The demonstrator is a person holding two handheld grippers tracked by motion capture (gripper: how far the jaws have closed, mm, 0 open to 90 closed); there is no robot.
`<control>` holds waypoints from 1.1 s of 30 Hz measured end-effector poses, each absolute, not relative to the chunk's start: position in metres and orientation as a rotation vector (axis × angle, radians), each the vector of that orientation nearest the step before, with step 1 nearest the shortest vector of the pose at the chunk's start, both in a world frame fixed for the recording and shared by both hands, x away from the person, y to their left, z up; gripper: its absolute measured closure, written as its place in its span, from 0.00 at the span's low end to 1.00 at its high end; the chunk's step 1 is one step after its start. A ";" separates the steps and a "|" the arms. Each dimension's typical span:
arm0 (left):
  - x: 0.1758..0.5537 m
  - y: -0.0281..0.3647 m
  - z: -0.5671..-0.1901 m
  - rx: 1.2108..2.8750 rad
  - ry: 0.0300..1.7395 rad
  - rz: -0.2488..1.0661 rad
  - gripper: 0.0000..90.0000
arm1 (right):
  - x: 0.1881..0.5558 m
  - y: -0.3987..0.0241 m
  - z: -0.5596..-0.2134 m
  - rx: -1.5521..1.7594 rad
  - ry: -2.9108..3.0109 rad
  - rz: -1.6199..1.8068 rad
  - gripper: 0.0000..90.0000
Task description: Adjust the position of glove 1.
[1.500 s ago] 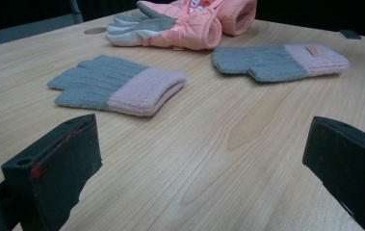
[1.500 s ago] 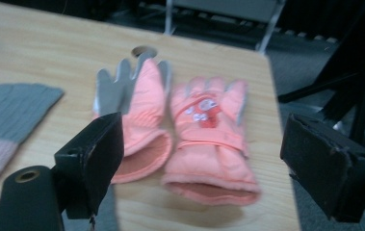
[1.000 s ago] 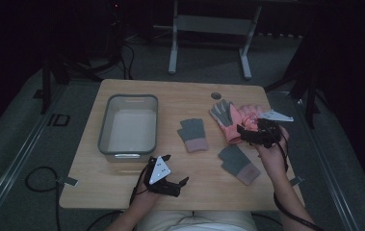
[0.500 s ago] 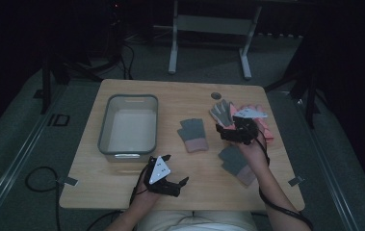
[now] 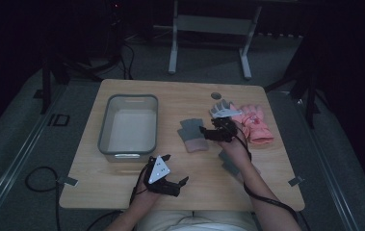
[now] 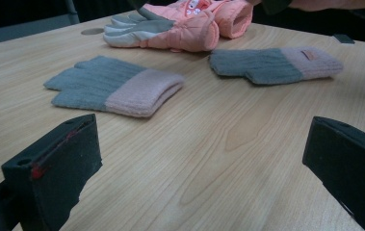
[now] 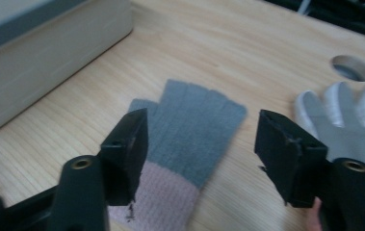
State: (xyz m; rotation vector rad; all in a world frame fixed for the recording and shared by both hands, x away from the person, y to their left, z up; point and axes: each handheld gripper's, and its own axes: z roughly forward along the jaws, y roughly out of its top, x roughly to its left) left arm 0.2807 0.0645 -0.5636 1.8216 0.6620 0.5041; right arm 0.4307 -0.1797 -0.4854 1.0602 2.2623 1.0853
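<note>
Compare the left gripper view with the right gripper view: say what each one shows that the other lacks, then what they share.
Left gripper view: a second grey and pink knit glove farther off and the pink padded gloves.

Right gripper view: the side of the grey bin, a round hole in the table, and the right gripper, jaws just closing, above the glove.

Both: the nearer grey and pink knit glove and the wooden table.

I see the pale wooden table [image 5: 122, 192] carrying a grey rectangular plastic bin [image 5: 128, 126] at its left; right of the bin lies a grey knitted fingerless glove with a pink cuff [image 5: 192, 135]; my right gripper [image 5: 208, 132] hangs just beside that glove's right edge, jaws apart and lately closing with nothing between them; a pink padded mitten [image 5: 253, 123] lies beyond; my left gripper [image 5: 174, 169] rests near the front edge.
</note>
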 end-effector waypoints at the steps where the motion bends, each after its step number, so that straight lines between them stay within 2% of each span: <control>1: 0.281 0.065 -0.564 1.823 0.661 0.505 0.00 | 0.433 -0.177 -0.488 1.054 2.269 1.070 0.42; 13: 0.281 0.065 -0.564 1.817 0.662 0.502 0.00 | 0.457 -0.150 -0.514 1.059 2.364 1.005 0.54; 15: 0.281 0.065 -0.564 1.816 0.663 0.501 0.00 | 0.461 -0.148 -0.519 1.066 2.390 0.999 0.58; 21: 0.281 0.065 -0.564 1.816 0.663 0.499 0.00 | 0.470 -0.143 -0.528 1.078 2.413 0.960 0.61; 24: 0.281 0.065 -0.564 1.816 0.663 0.497 0.00 | 0.476 -0.139 -0.532 1.064 2.435 0.923 0.67; 30: 0.281 0.066 -0.564 1.813 0.665 0.497 0.00 | 0.479 -0.137 -0.544 1.081 2.472 0.869 0.69; 33: 0.281 0.066 -0.564 1.810 0.669 0.495 0.00 | 0.480 -0.135 -0.543 1.076 2.482 0.848 0.75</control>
